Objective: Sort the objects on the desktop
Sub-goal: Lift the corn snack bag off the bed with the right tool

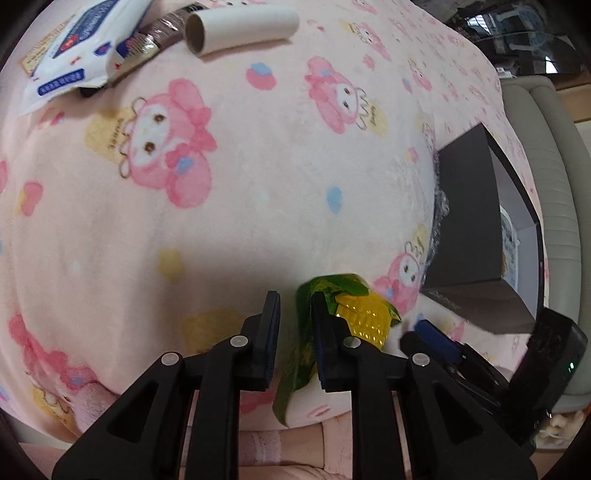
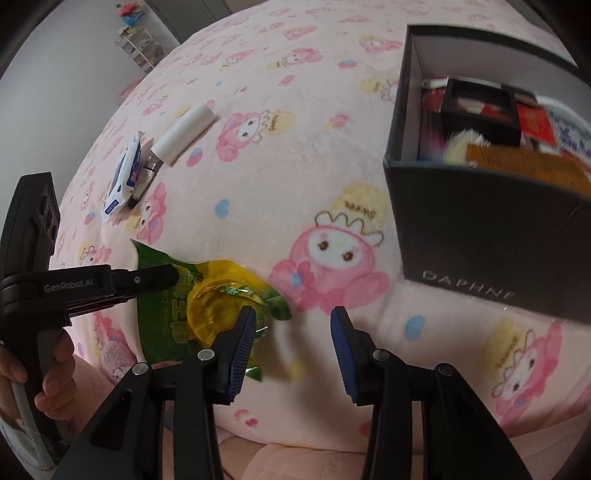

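A green and yellow snack packet (image 2: 207,310) lies on the pink blanket near the front edge; it also shows in the left wrist view (image 1: 351,314). My left gripper (image 1: 295,325) is open, its right finger resting over the packet's green edge. My right gripper (image 2: 291,332) is open and empty, its left finger just over the packet's right side. A black box (image 2: 487,236) with several items inside stands to the right; it also shows in the left wrist view (image 1: 476,229). A white tube (image 1: 240,27), a dark tube (image 1: 166,31) and a white-blue packet (image 1: 85,40) lie far left.
The pink cartoon-print blanket (image 1: 258,184) covers the whole surface. A grey sofa edge (image 1: 554,184) sits behind the box. The right gripper's body (image 1: 498,369) shows at the lower right of the left wrist view. A shelf (image 2: 140,48) stands by the far wall.
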Motion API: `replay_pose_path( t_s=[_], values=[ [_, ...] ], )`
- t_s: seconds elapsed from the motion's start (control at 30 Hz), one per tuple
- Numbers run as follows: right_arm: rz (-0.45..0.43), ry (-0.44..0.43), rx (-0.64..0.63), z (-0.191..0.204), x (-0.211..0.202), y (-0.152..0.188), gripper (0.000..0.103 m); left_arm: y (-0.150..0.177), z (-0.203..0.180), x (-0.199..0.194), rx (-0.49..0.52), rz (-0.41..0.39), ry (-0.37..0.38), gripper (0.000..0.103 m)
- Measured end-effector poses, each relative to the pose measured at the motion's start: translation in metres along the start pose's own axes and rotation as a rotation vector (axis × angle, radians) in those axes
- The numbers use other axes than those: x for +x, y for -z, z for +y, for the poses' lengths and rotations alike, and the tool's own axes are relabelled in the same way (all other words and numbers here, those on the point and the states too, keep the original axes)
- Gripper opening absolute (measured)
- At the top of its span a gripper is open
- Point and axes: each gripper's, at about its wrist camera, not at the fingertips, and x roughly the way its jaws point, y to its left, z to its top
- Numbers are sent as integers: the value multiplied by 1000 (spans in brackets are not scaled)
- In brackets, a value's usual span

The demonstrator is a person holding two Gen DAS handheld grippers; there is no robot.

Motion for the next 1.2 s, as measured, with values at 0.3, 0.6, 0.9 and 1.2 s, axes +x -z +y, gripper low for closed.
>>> replay_pose_path(
  t_s=[0.3, 0.6, 0.9, 1.2],
  values=[
    [66, -65, 48, 0, 23, 6, 38, 4, 6, 4, -40, -27, -80, 24],
    [22, -23, 80, -7, 17, 4, 38, 12, 3, -9, -49, -72, -42, 25],
    [71, -143, 145, -12, 30, 3, 38, 20, -10, 7, -18, -8, -73, 28],
    [41, -90, 73, 1, 31, 2, 38, 15, -2, 15, -39, 5, -70, 19]
  ],
)
